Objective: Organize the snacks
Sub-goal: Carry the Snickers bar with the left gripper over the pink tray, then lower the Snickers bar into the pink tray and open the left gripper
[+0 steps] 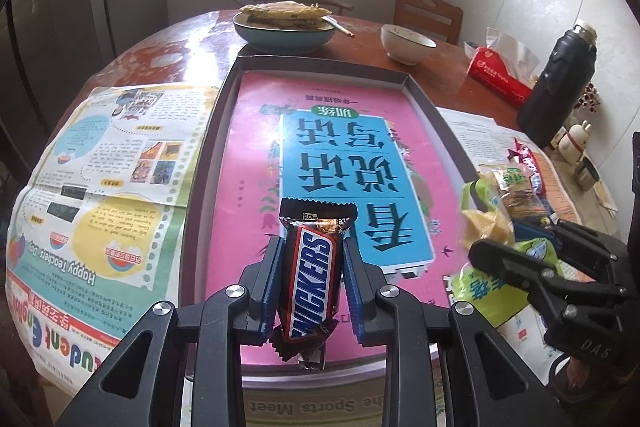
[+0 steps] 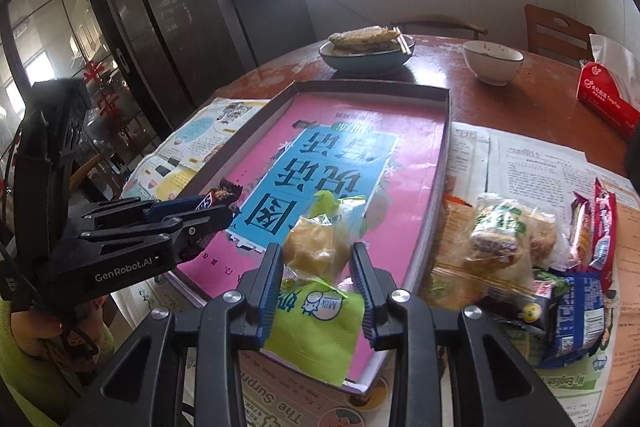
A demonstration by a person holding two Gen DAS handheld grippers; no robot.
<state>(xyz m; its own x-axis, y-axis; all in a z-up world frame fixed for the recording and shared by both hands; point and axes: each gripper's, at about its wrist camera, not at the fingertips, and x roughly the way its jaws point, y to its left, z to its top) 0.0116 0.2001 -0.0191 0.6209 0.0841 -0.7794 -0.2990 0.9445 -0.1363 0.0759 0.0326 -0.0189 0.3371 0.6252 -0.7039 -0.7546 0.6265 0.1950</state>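
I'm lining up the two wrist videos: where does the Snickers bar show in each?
Left wrist view: the Snickers bar is bottom centre, clamped between the left gripper fingers, above the tray.
Right wrist view: the Snickers bar is at mid-left; only its end pokes out of the left gripper.
Shared landmark: the pink-lined tray.
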